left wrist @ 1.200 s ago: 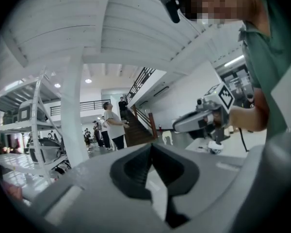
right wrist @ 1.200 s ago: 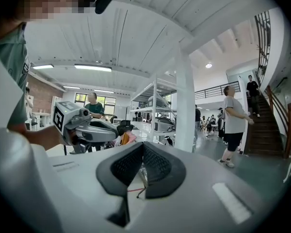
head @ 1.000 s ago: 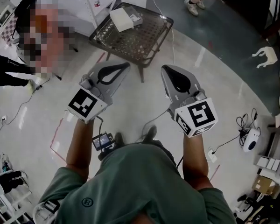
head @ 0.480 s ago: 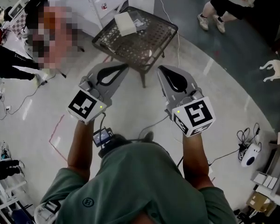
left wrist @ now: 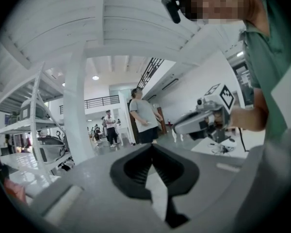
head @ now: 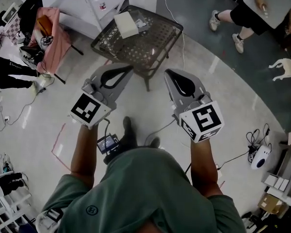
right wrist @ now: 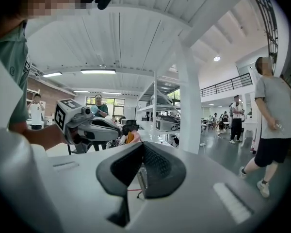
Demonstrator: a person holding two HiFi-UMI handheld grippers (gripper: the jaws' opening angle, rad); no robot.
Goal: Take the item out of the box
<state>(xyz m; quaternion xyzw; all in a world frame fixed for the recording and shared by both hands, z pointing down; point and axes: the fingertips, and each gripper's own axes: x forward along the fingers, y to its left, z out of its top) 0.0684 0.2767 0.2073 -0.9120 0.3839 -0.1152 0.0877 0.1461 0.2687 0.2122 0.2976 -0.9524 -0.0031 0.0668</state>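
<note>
Shut pad to pad at the left gripper (left wrist: 152,147), nothing pinched there; shut likewise at the right gripper (right wrist: 142,144), tips met and empty. Held side by side in front of the chest, roughly level, noses aimed forward and slightly toward each other, well apart from anything to grasp. Ahead, across a stretch of glossy floor (head: 145,106), a dark mesh table (head: 150,45), and on its far left corner the white box (head: 125,24), lid state and contents not to be told from this far off. Just beside the box, something small and pale (head: 141,19), too small to identify. Task judged not yet begun: a walk-up left to make, no contact with the box so far. Likely trouble from here: arriving with jaws together and nudging the box instead of straddling it, enough to slide it off that corner, given so little tabletop behind it. Also lifting box and item together when pulling with one gripper and no hold-down from the other, likely with so light-looking a carton. Underfoot, a thin cable (head: 161,127) trailing over the floor short of the table, a snag or trip with eyes on the box rather than down. Off to the right, a passer-by (head: 247,13) near the table's far side, a possible bump on a wide swing. Lastly, open mesh on the tabletop, ready to catch a jaw tip on too low an approach.
</note>
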